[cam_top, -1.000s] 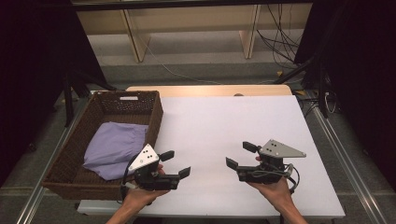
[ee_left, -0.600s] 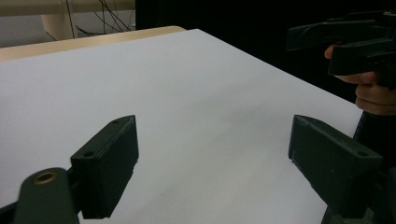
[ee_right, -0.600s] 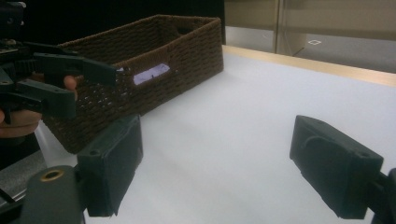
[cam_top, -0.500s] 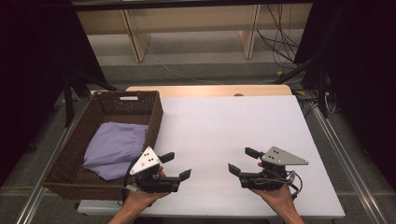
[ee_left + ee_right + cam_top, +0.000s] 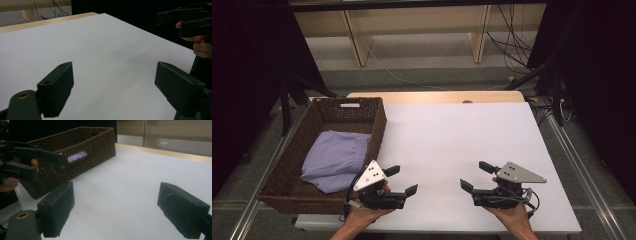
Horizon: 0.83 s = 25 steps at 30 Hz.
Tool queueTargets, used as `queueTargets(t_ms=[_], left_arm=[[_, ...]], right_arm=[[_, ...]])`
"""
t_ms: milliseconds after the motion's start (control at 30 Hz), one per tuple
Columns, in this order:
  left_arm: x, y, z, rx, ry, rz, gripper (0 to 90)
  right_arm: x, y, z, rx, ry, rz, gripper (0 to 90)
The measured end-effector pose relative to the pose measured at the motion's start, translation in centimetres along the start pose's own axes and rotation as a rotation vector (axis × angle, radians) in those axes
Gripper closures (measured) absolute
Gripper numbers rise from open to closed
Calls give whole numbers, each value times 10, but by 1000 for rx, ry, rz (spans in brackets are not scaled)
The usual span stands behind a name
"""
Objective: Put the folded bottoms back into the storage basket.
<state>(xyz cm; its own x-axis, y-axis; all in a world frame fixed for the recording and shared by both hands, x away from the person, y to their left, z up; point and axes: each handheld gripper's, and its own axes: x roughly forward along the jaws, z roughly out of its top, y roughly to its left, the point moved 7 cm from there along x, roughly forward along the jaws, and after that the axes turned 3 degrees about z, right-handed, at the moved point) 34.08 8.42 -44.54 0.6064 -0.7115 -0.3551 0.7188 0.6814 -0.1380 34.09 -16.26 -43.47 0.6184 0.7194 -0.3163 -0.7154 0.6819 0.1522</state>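
Left tongs (image 5: 402, 180): jaws spread wide, nothing between them, held low over the white bench (image 5: 462, 145) at the lower left of the high view, just beside the near right corner of the dark brown woven wicker basket (image 5: 377, 117). Right tongs (image 5: 473, 176): jaws likewise apart and empty, at the lower right of the high view, pointing toward the left pair.

Change over the last second — the right tongs have drawn back toward the bottom edge of the frame and a little to the right; the left tongs have scarcely shifted. Neither pair has closed. Judgement: this reads as a settling or rest posture at the near edge, with no grasp begun.

Work item: the folded lilac cloth (image 5: 334, 160) lies inside the basket, against its near half, at centre left of the high view. In the right gripper view a sliver of it shows through the basket's handle slot (image 5: 75, 157). It is untouched, and nearest to the left tongs.

Clearances: the bench surface between and beyond the two pairs carries nothing — open room toward the top of the frame. The basket wall stands between the left tongs and the cloth; a reach must likely rise over the rim. The right tongs sit near the bench's bottom edge, with the right edge well apart.
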Motion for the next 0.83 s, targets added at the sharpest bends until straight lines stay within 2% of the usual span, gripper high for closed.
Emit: queueTargets(t_ms=[233, 833], left_arm=[[-1, 1, 1, -5, -17, 6, 154], [-1, 2, 1, -17, -20, 5, 152]], right_arm=[[-1, 1, 3, -5, -20, 1, 152], [-1, 1, 4, -9, -22, 1, 153]])
